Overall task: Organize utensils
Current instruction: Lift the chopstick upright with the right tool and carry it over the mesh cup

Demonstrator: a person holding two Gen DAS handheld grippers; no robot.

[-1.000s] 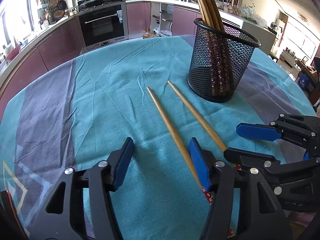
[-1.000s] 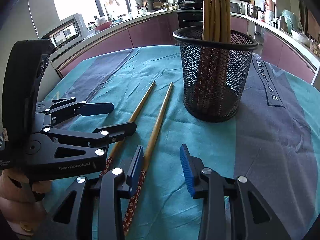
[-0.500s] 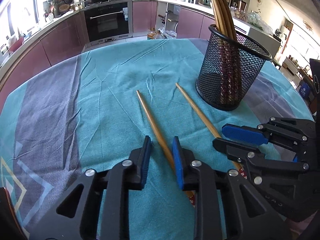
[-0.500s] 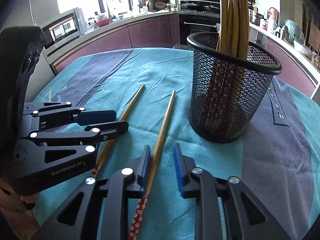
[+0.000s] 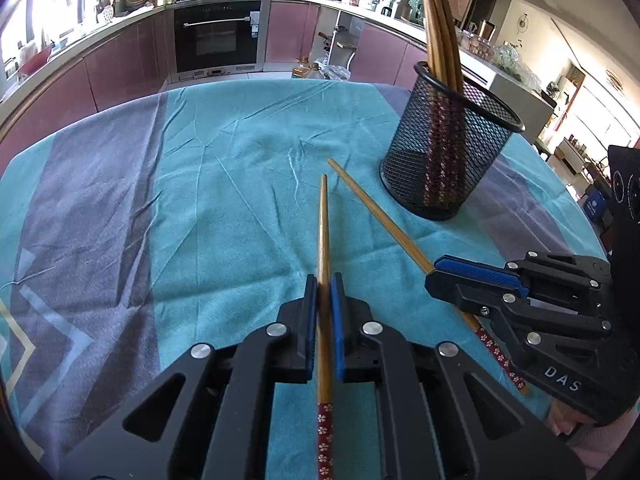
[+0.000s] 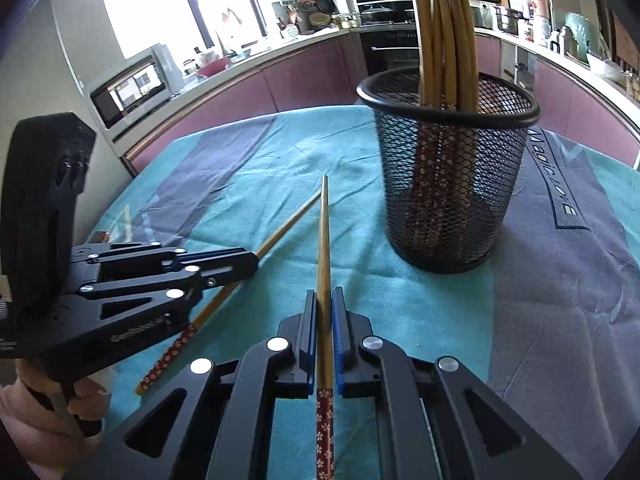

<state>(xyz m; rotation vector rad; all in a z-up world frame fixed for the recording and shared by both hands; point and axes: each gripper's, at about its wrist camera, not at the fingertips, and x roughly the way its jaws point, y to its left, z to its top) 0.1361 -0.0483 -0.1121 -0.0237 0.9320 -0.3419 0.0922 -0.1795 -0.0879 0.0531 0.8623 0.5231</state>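
In the left wrist view my left gripper (image 5: pixel 325 280) is closing tight on a bamboo chopstick (image 5: pixel 323 220) with a red flowered end; its blue pads press the shaft. A second chopstick (image 5: pixel 380 216) slants to the right, where my right gripper (image 5: pixel 433 273) clamps it. The right wrist view shows that gripper (image 6: pixel 325 294) closing tight on its chopstick (image 6: pixel 324 232), with the left gripper (image 6: pixel 254 264) beside it on the other chopstick (image 6: pixel 288 226). Both thin tips point toward a black mesh holder (image 5: pixel 448 140) with several chopsticks upright in it.
A teal and grey tablecloth (image 5: pixel 200 200) covers the round table, creased in the middle. The mesh holder (image 6: pixel 448 184) stands ahead and to the right of both grippers. Kitchen counters and an oven (image 5: pixel 218 36) lie beyond the far table edge.
Both grippers went from open to shut, each on one chopstick. Each chopstick now lines up straight between its gripper's fingers.
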